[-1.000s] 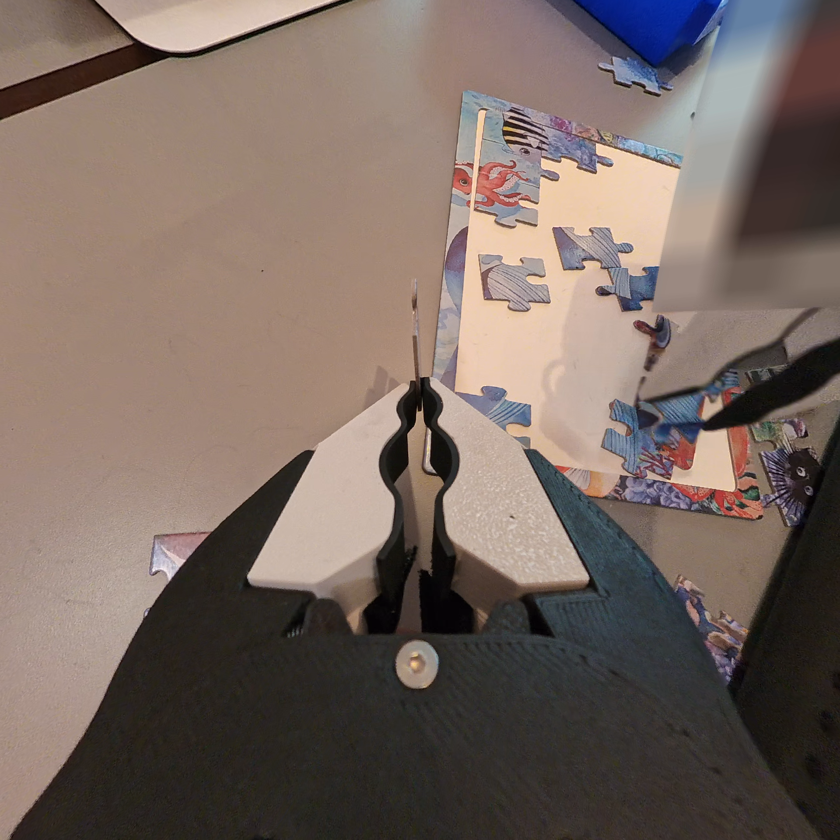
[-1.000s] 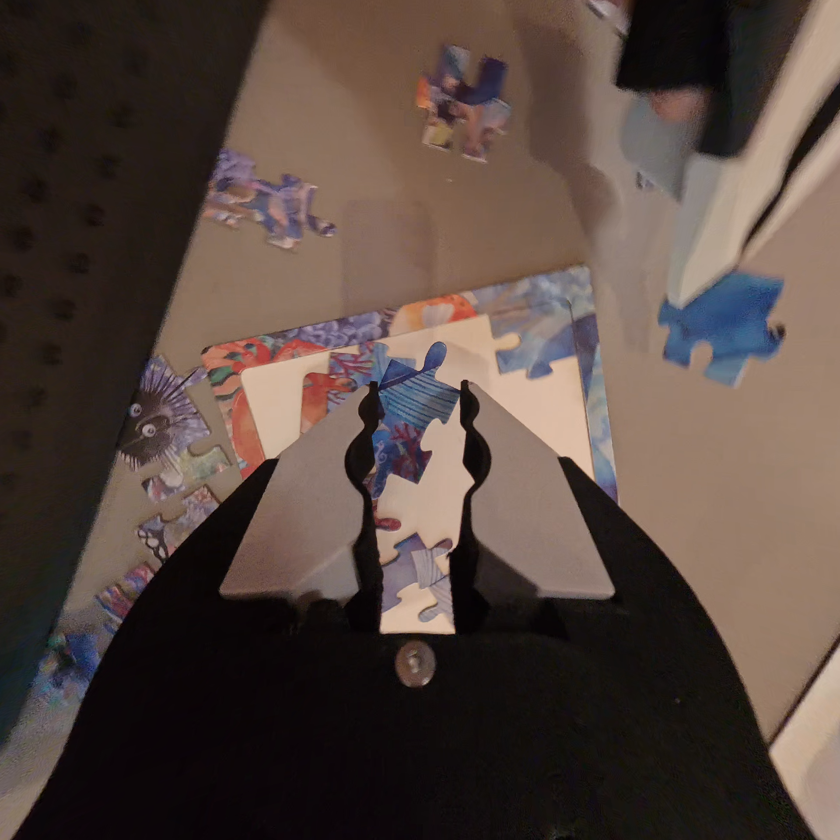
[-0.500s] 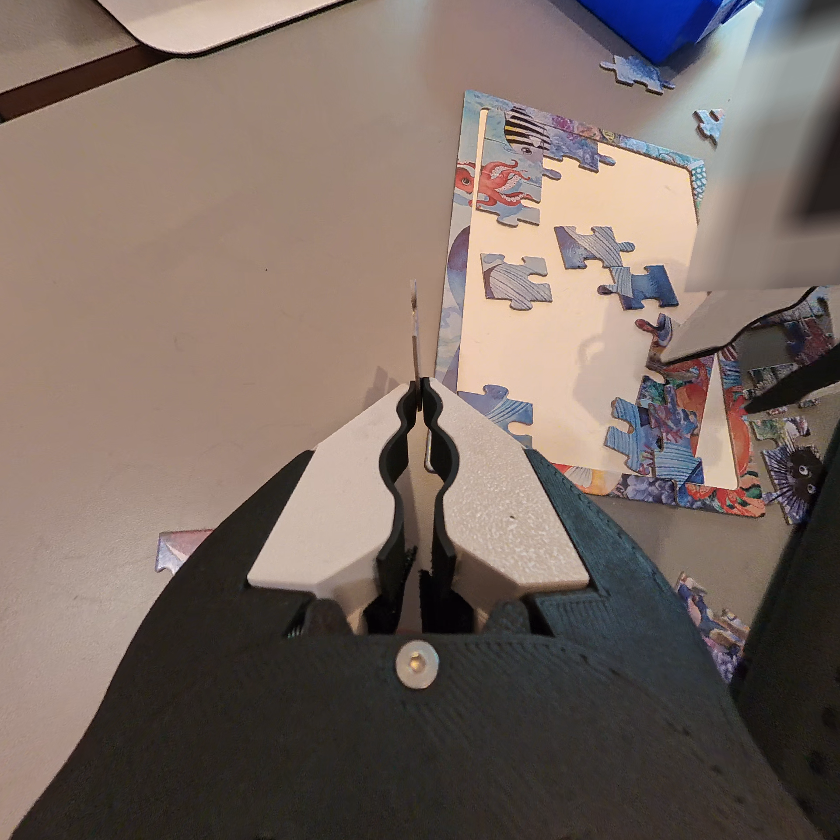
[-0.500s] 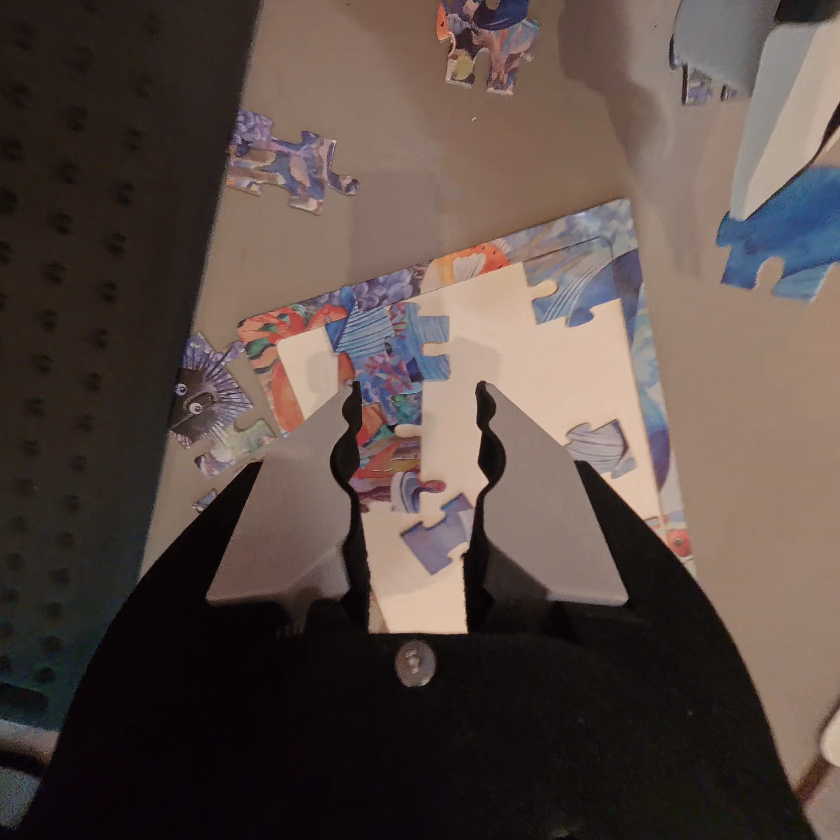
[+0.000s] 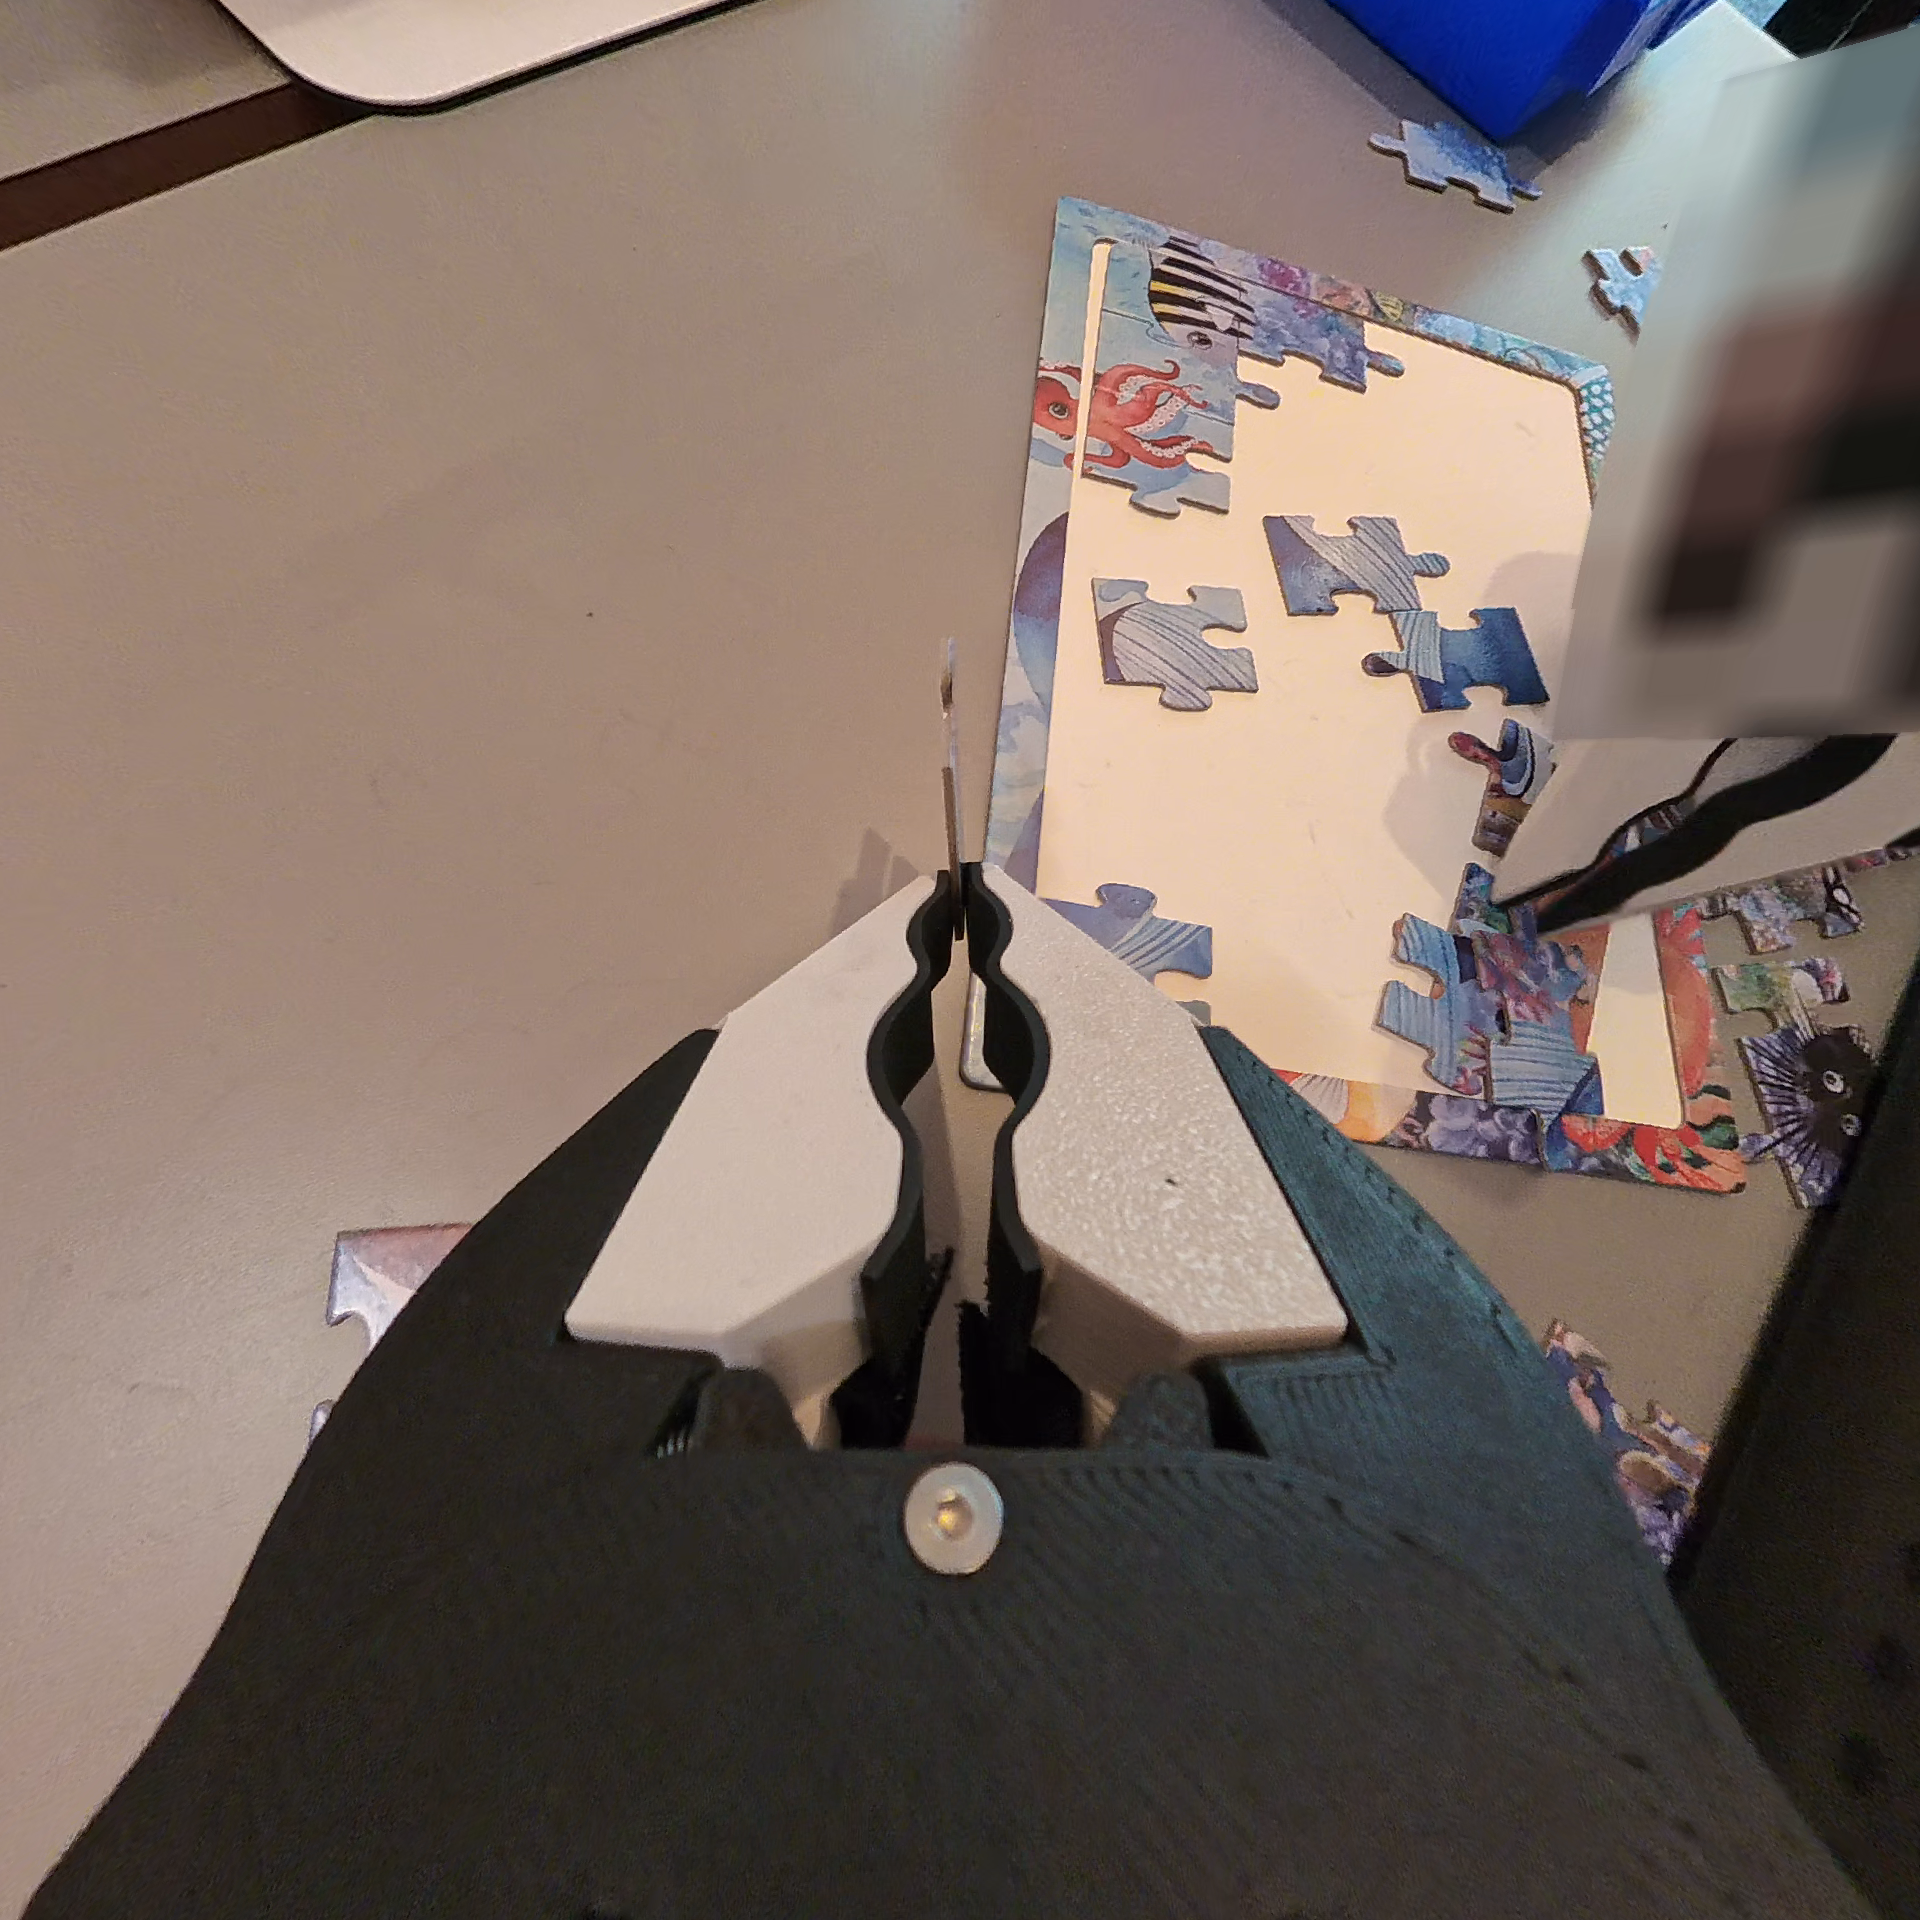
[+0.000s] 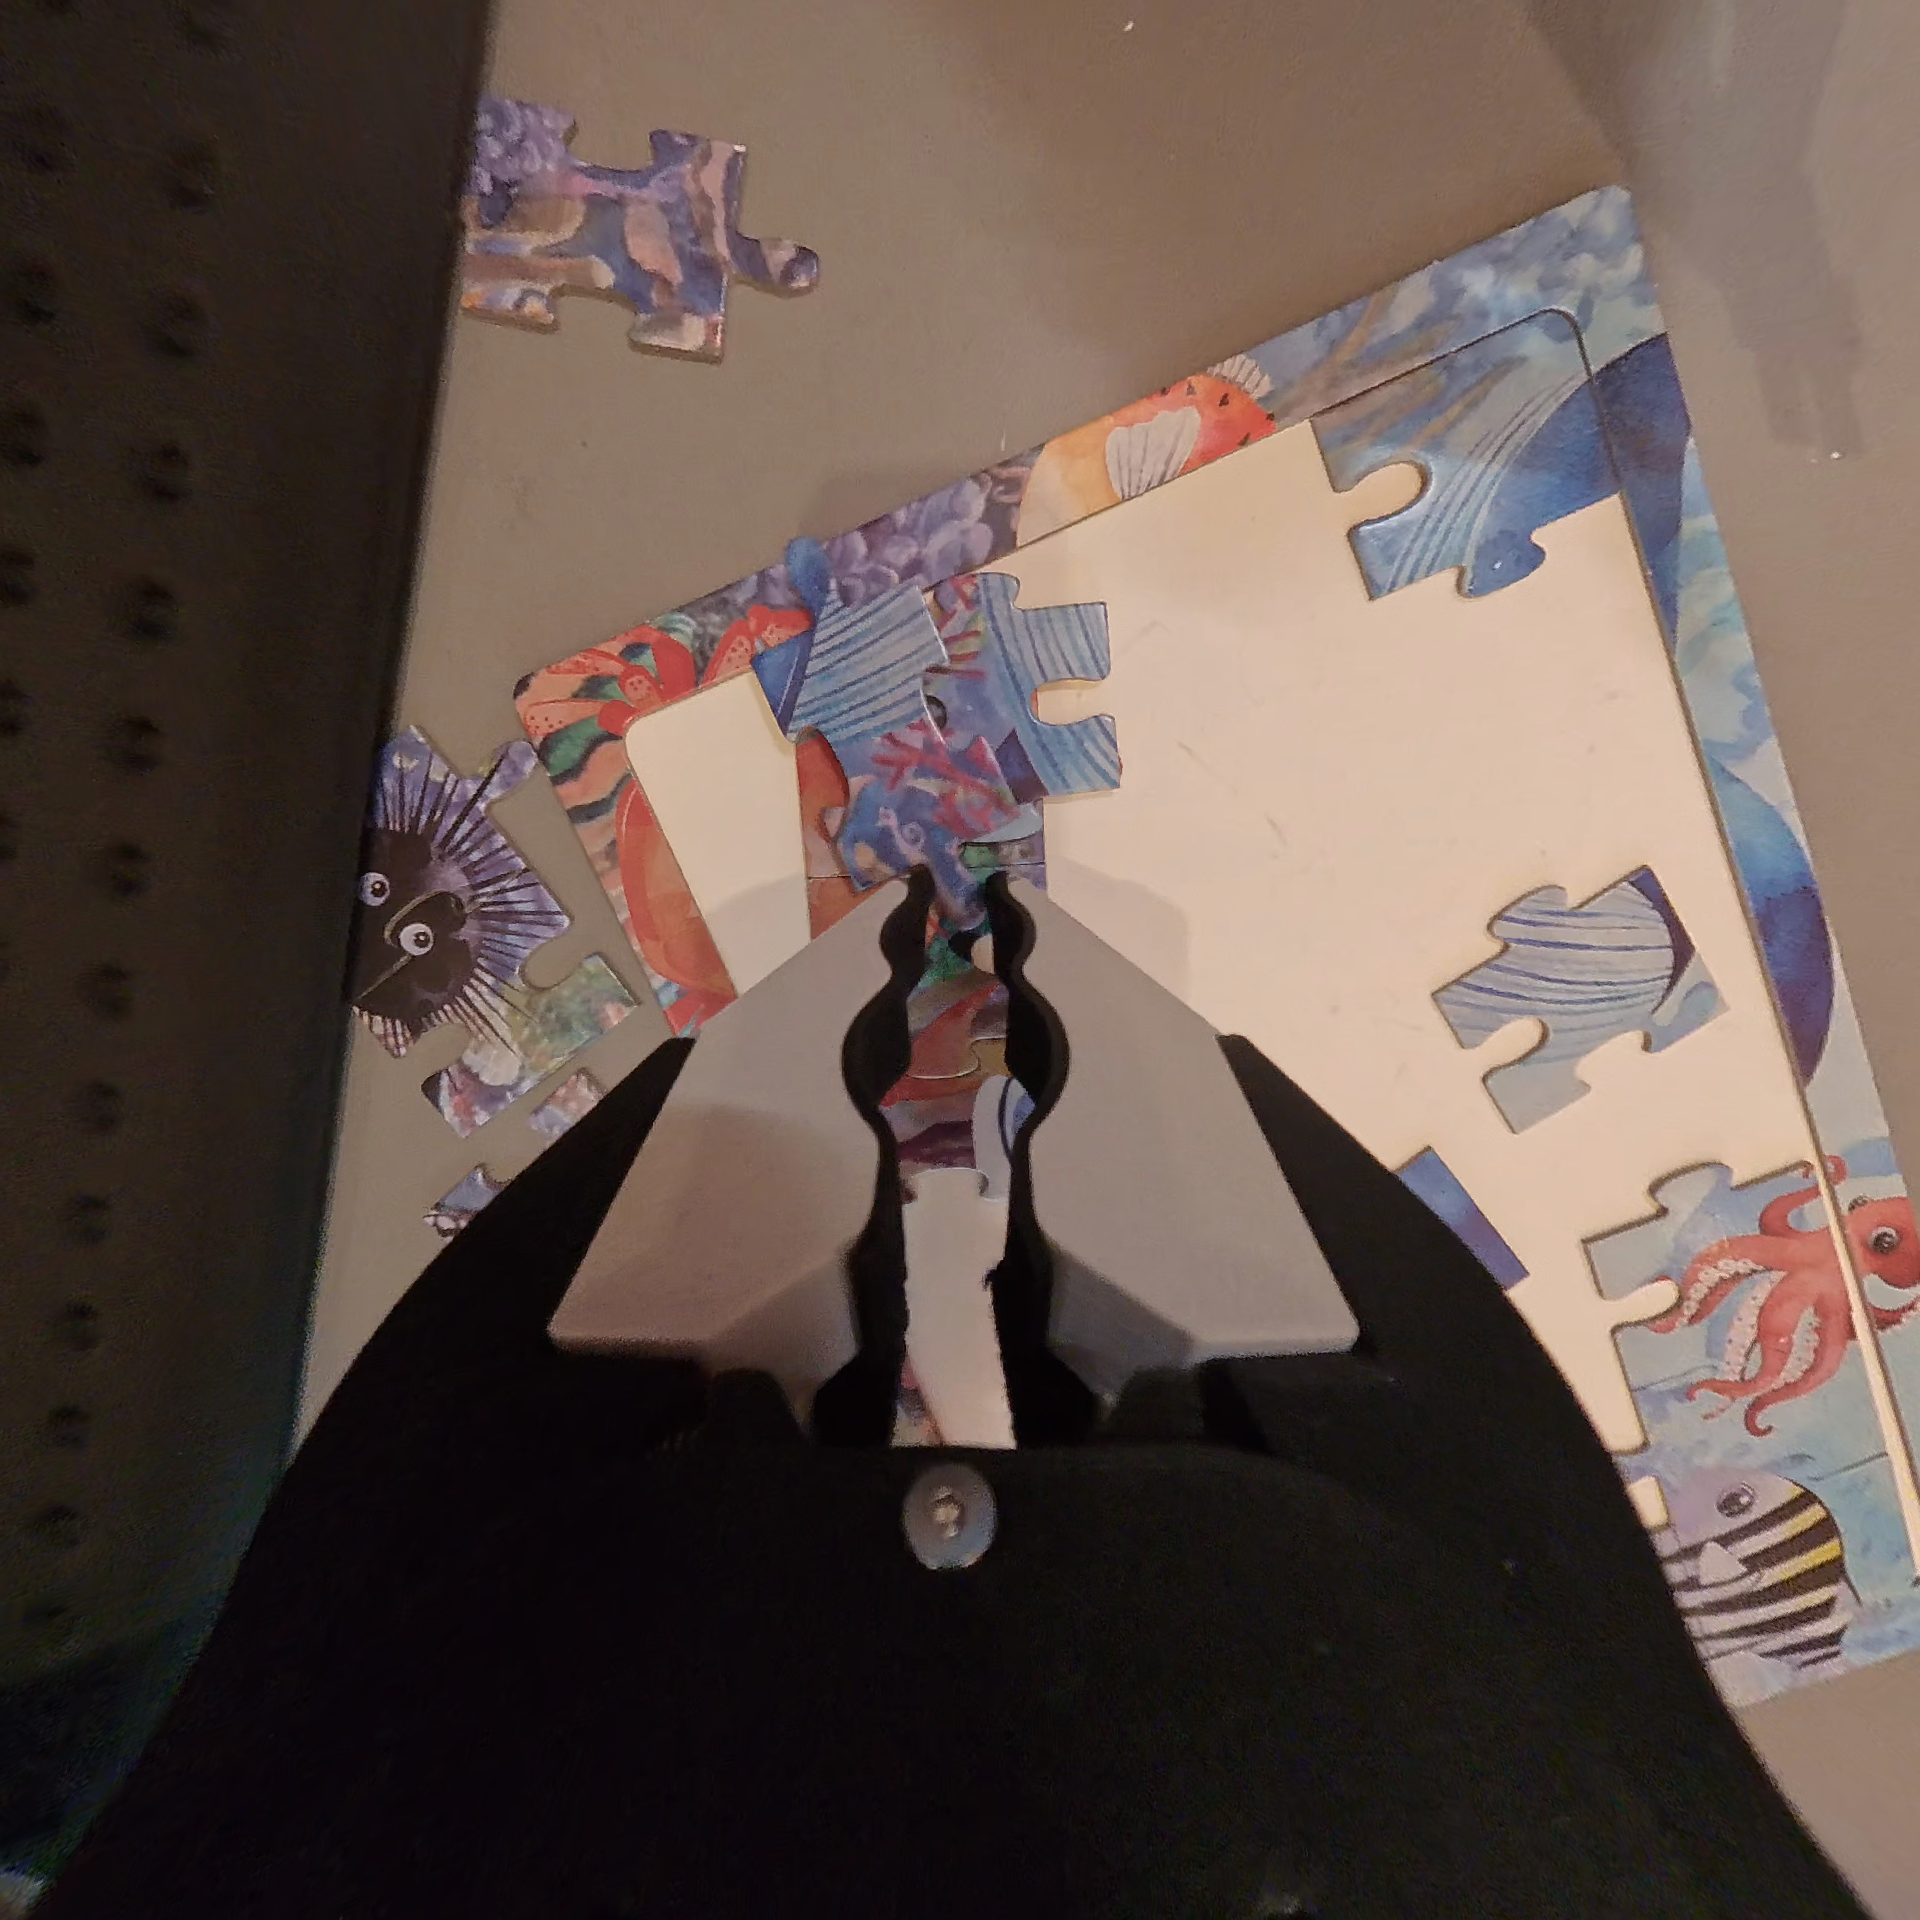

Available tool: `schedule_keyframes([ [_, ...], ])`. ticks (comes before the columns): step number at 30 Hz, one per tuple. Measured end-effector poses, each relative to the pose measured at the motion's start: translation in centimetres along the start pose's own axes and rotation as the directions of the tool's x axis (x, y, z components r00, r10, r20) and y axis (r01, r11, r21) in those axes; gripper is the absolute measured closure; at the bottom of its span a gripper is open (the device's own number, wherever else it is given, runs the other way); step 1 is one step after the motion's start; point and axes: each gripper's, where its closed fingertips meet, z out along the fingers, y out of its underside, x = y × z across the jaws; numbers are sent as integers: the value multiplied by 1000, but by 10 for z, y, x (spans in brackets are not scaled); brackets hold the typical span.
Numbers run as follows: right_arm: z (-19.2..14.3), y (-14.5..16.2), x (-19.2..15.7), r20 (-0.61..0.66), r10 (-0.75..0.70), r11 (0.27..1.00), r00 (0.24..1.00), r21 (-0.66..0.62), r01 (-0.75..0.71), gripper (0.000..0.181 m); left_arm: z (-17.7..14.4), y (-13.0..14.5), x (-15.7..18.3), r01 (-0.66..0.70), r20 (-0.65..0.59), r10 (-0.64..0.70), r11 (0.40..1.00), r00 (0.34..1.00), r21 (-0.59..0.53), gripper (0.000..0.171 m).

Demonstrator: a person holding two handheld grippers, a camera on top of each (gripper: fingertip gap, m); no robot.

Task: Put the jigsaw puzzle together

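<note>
The puzzle tray (image 5: 1299,831) has a sea-picture border and a cream bed (image 6: 1351,831) with a few pieces in it. My left gripper (image 5: 958,883) is shut on a puzzle piece (image 5: 949,748), seen edge-on and upright, above the table left of the tray. My right gripper (image 6: 956,883) is over the tray's corner. Its jaws are nearly together with only a narrow slit, and nothing shows held between them. Its tips rest at the edge of a blue coral piece (image 6: 914,790), which lies crooked among overlapping blue striped pieces (image 6: 862,665). The right gripper also shows in the left wrist view (image 5: 1517,904).
Loose pieces lie on the grey table: a sea-urchin piece (image 6: 447,914), a purple one (image 6: 613,239), one under my left gripper (image 5: 374,1268). A dark perforated object (image 6: 156,727) stands close beside the tray corner. A blue box (image 5: 1507,52) and a white board (image 5: 436,42) are at the back.
My right gripper let the blue coral piece down on the tray corner and lifted open. It then came back down onto the piece with its jaws closed in. My left gripper has not moved.
</note>
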Motion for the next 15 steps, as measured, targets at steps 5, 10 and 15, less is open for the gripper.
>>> schedule_keyframes([
  [5,-1,1,0,12,-23,1000,1000,-2,23,175,0,1,-1,-4,2,4,1000,1000,-6,171],
  [10,-16,0,4,2,-129,991,992,-36,129,175,-1,0,0,-4,0,4,1000,1000,-2,171],
  [15,-46,14,10,53,-300,929,952,-211,305,176,0,1,-1,-1,1,1,1000,1000,-4,171],
])
